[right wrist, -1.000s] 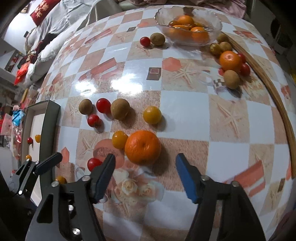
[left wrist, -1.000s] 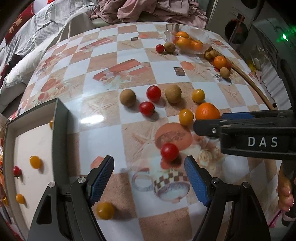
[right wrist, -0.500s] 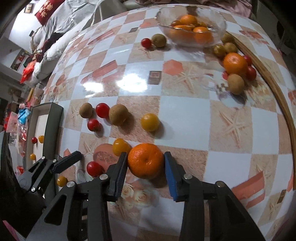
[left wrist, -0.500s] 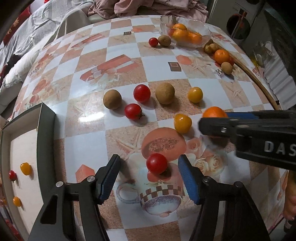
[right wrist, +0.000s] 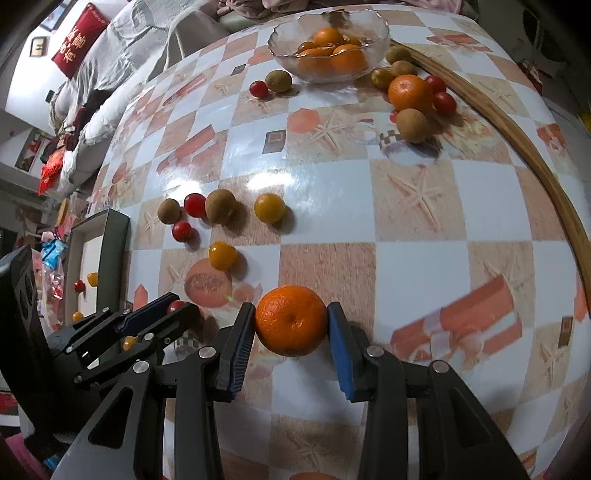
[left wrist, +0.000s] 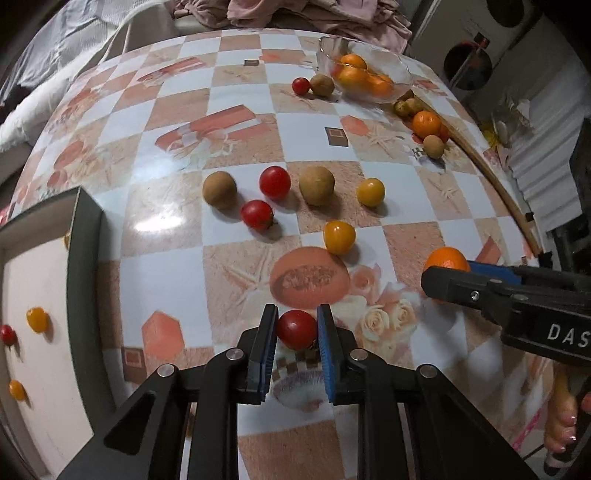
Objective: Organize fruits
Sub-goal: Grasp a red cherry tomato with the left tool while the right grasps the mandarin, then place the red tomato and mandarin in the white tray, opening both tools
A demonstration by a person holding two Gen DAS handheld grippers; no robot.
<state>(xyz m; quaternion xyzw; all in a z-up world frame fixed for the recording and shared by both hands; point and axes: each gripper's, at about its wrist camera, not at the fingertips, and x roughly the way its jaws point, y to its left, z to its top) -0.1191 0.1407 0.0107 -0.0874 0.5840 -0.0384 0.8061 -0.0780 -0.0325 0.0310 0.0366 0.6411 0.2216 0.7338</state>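
Checkered table (left wrist: 236,155) with scattered fruits (left wrist: 317,184), bowl (right wrist: 328,40)

A round worktop (right wrist: 424,266) wears a glossy checked cloth printed with starfish, catching ceiling glare. Behind stands a sofa (right wrist: 110,74) with grey covers, a red cushion (right wrist: 79,40) and heaped pink laundry (left wrist: 314,14).

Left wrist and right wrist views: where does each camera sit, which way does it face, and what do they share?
Left wrist: behind the left gripper, facing forward across the table; fingers clamp a red cherry tomato.
Right wrist: behind the right gripper, facing forward; fingers clamp a mandarin orange.
Shared: glass bowl, each other's gripper.
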